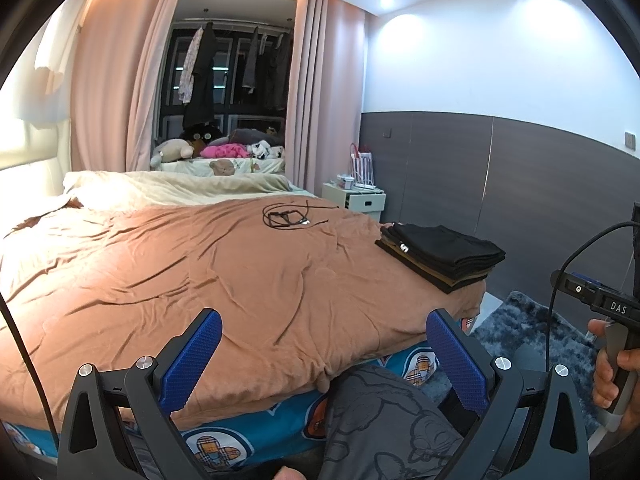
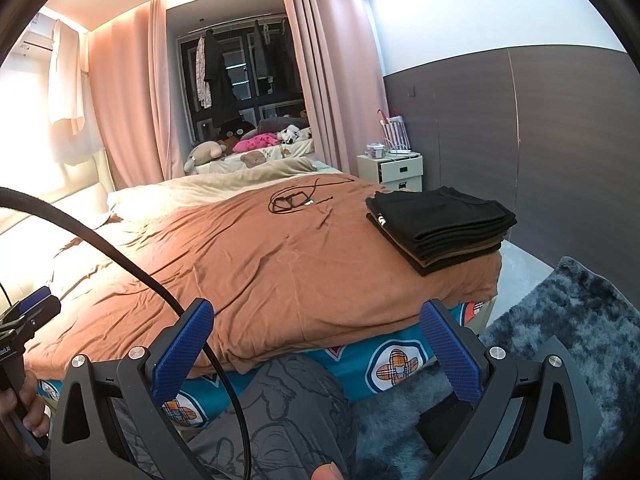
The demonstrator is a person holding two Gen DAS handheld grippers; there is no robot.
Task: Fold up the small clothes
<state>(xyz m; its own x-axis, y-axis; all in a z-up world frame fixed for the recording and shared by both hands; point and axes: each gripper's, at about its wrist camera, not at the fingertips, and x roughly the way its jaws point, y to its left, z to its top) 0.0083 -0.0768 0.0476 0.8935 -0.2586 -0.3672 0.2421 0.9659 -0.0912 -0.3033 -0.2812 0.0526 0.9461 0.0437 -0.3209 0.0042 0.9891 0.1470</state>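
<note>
Ahead-right of both tongs, stack [image 2: 440, 228] sits folded on bed [image 1: 200, 272] — left tongs [image 1: 324, 360], right tongs [image 2: 316, 354] agape, empty — next needs an unfolded garment.

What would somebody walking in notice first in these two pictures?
Probably the neat stack of folded dark clothes at the right near corner of the bed, on the wide brown duvet. Next, the blue-padded left hand-held gripper and right hand-held gripper, both open and empty over the bed's near edge. Further back, a tangle of black cable lies on the duvet, with plush toys beyond the pink curtains.
</note>
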